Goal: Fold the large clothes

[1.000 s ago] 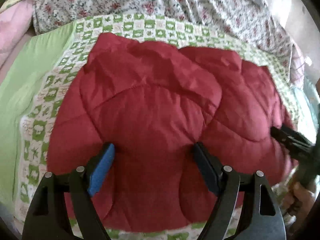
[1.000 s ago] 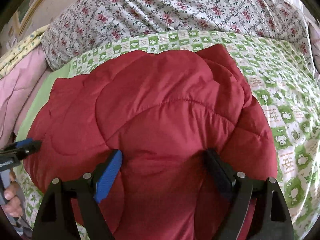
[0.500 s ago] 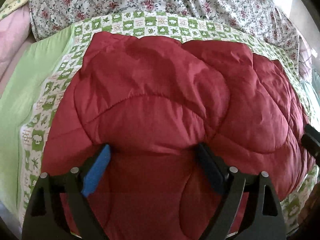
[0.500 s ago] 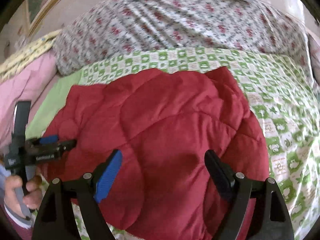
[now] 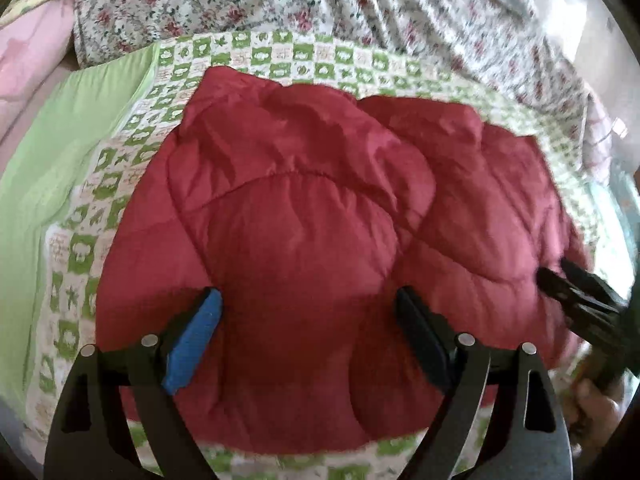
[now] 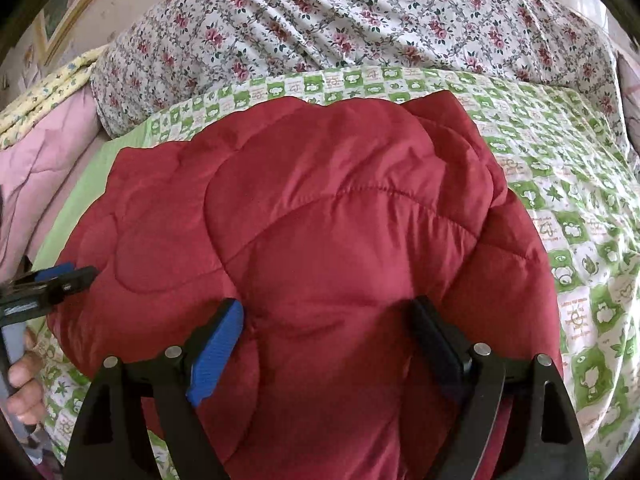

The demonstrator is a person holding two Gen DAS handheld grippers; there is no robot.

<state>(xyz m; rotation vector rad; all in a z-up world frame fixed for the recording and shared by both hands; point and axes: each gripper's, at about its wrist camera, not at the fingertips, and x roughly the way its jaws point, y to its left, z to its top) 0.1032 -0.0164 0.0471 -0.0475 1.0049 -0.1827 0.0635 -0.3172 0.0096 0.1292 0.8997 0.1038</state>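
Observation:
A red quilted padded jacket (image 5: 304, 220) lies folded into a rounded bundle on the green-and-white checked bedsheet (image 5: 100, 184). It also fills the right wrist view (image 6: 340, 220). My left gripper (image 5: 308, 300) is open, its fingers wide apart just above the jacket's near part, holding nothing. My right gripper (image 6: 328, 312) is open too, hovering over the jacket's near edge. The right gripper shows at the jacket's right edge in the left wrist view (image 5: 576, 288). The left gripper shows at the jacket's left edge in the right wrist view (image 6: 52, 284).
A floral-patterned duvet (image 6: 340, 28) is heaped along the far side of the bed. A pink quilt (image 6: 36, 152) and a plain light green sheet (image 5: 48, 152) lie to the left. The checked sheet (image 6: 580, 200) extends to the right of the jacket.
Both grippers stayed open over the jacket. The right gripper came back down close to the jacket after lifting away. The jacket has not changed shape.

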